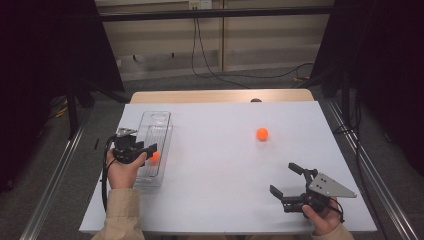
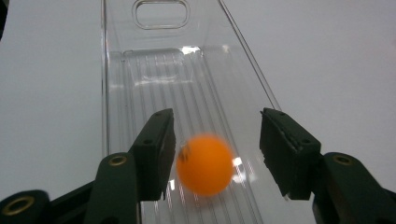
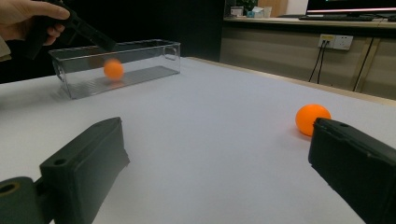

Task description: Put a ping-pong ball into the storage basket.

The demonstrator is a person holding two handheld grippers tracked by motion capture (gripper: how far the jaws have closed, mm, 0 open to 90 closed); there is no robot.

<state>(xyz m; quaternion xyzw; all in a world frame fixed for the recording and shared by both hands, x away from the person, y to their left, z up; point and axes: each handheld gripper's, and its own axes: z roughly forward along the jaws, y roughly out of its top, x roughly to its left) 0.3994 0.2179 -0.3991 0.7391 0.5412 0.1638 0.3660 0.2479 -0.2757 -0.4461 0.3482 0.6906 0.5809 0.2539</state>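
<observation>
High view: our left gripper [image 1: 150, 148], fingers apart, drops one small orange ball [image 1: 154, 156] into the clear plastic bin [image 1: 159, 118] by the tabletop's left edge; our right gripper [image 1: 286, 179], fingers apart, leaves the second orange ball [image 1: 262, 133] mid-tabletop.

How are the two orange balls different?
One orange ball is over the clear plastic box, between the jaws of the left gripper, which do not touch it; the other orange ball sits out on the bare white table. The ball at the box looks blurred, while the table ball looks sharp. Both are round, orange and look about the same size.
</observation>
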